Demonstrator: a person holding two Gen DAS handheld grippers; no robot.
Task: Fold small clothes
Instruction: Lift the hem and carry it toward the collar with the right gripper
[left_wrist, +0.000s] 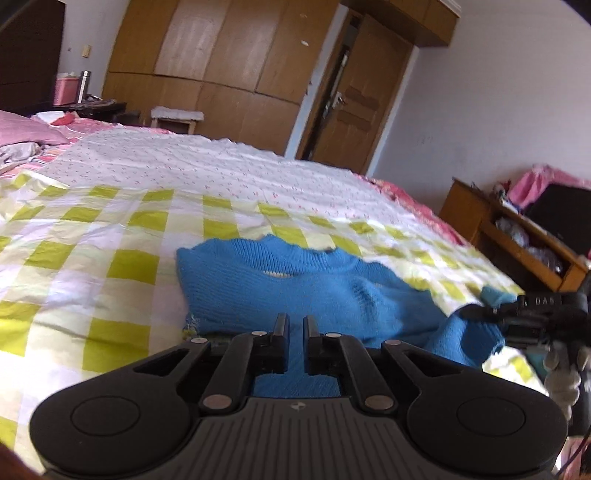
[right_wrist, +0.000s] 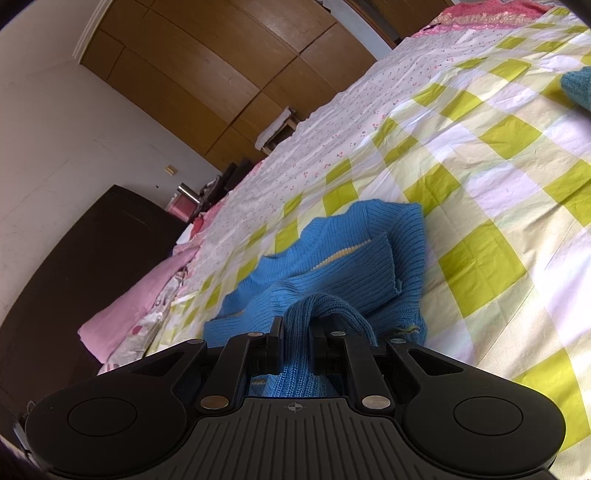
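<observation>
Left wrist view: your left hand-held gripper (left_wrist: 294, 321) is pinched on the near edge of the blue sweater (left_wrist: 295, 288), its jaws nearly together with knit between them. Right wrist view: your right hand-held gripper (right_wrist: 297, 325) is clamped on a bunched fold of the sweater (right_wrist: 332, 266). It lies rumpled on the bed (left_wrist: 110, 236), on the green-checked cover. Beyond stands the wooden wardrobe (left_wrist: 229, 55).

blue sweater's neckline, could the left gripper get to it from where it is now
Probably yes. The neckline lies open on the checked bedspread ahead of the left gripper, nothing between them, but its jaws are shut on the blue sweater, so it must release first.
</observation>
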